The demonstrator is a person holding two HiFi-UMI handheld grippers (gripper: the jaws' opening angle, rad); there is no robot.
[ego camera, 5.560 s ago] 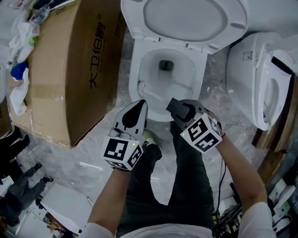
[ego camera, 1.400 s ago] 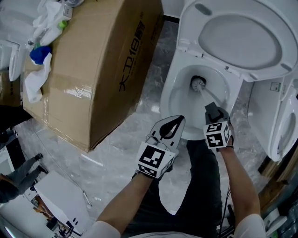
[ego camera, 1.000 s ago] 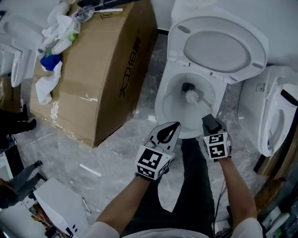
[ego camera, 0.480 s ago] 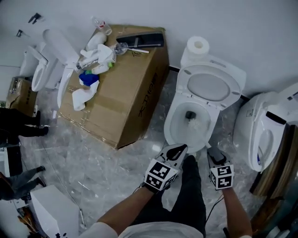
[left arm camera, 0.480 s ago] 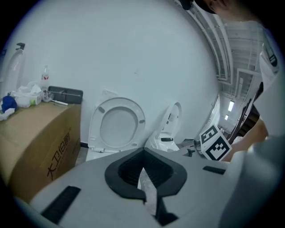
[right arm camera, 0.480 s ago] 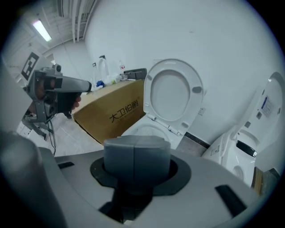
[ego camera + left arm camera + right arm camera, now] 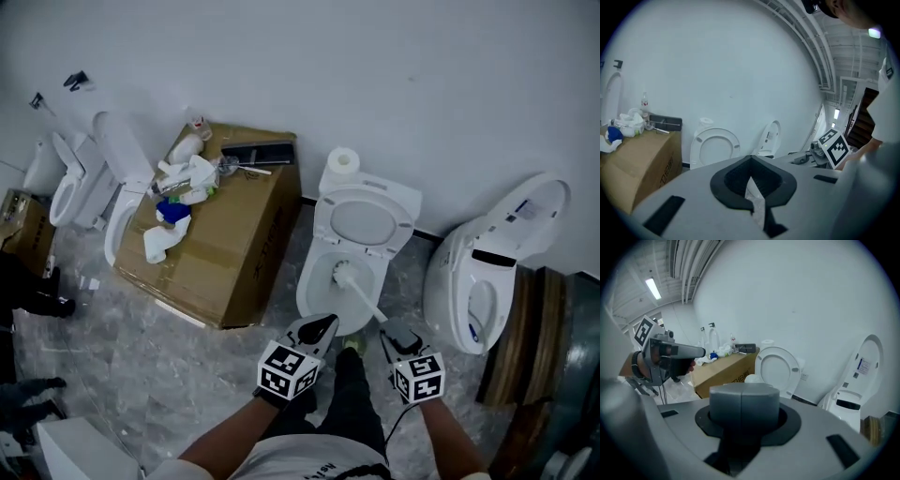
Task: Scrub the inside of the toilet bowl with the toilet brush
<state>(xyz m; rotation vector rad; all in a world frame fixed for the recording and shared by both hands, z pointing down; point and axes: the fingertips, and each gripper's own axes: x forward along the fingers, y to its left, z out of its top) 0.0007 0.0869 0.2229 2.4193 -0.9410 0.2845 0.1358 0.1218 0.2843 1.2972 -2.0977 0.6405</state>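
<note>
A white toilet (image 7: 309, 291) stands with lid and seat (image 7: 362, 221) raised against the wall. The toilet brush's white head (image 7: 342, 275) sits inside the bowl, and its pale handle slants down-right to my right gripper (image 7: 395, 336), which is shut on the handle's grey end (image 7: 744, 403). My left gripper (image 7: 321, 326) hangs by the bowl's front rim, jaws shut with nothing between them. In the left gripper view the raised lid (image 7: 715, 146) shows beyond the closed jaws. The right gripper view shows the lid (image 7: 776, 366) and the left gripper (image 7: 670, 354).
A big cardboard box (image 7: 239, 258) with bottles and rags (image 7: 181, 184) on top stands left of the toilet. A toilet roll (image 7: 343, 160) sits on the cistern. Another toilet (image 7: 480, 281) stands at right beside wooden boards (image 7: 534, 333); more toilets (image 7: 73, 183) stand at far left.
The head view has lifted and drawn back, so the whole room shows. The brush head has stayed in the bowl, shifting toward its left side. Both grippers have kept their grip states.
</note>
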